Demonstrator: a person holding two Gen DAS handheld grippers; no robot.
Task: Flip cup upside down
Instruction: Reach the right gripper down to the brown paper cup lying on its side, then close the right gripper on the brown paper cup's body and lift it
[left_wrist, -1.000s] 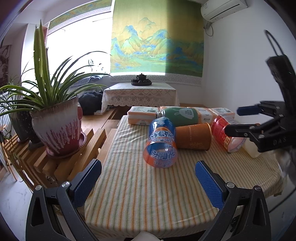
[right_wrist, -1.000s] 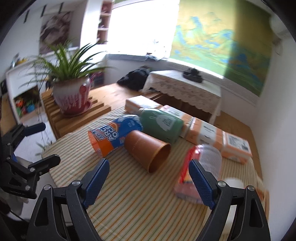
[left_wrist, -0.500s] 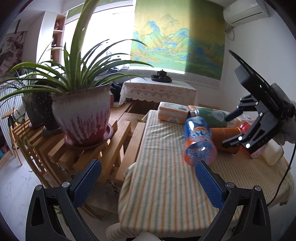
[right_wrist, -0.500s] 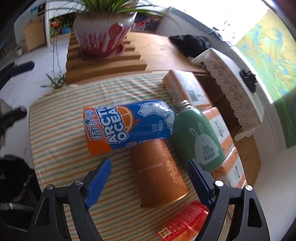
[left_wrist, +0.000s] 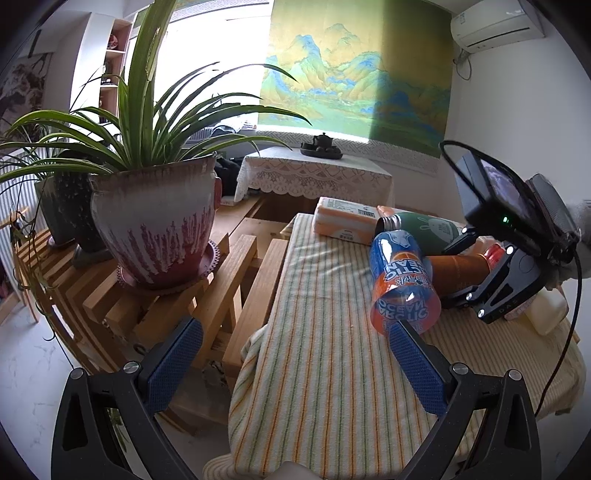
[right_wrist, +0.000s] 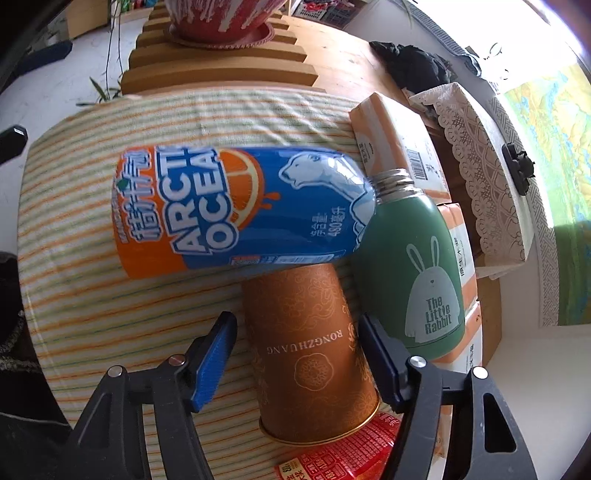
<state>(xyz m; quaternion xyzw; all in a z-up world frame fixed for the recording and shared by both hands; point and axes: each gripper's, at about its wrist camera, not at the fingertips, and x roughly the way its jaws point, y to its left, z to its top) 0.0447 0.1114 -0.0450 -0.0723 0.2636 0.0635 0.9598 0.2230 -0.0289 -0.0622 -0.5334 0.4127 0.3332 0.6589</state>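
Note:
A brown paper cup (right_wrist: 310, 354) lies on its side on the striped tablecloth (right_wrist: 74, 295), its open rim toward the camera. My right gripper (right_wrist: 299, 354) is open with one finger on each side of the cup, apart from it. In the left wrist view the cup (left_wrist: 458, 267) shows behind the blue and orange can (left_wrist: 402, 284), with the right gripper (left_wrist: 495, 284) over it. My left gripper (left_wrist: 295, 362) is open and empty, low at the table's near left edge.
A blue and orange Arctic Ocean can (right_wrist: 236, 210) and a green rabbit bottle (right_wrist: 410, 273) lie against the cup. Orange tissue packs (right_wrist: 399, 144) sit behind, a red packet (right_wrist: 340, 458) at the rim. A potted plant (left_wrist: 155, 218) stands on wooden slats to the left.
My right gripper has moved down and forward, so its fingers now straddle the brown cup. My left gripper has drifted slightly, staying open.

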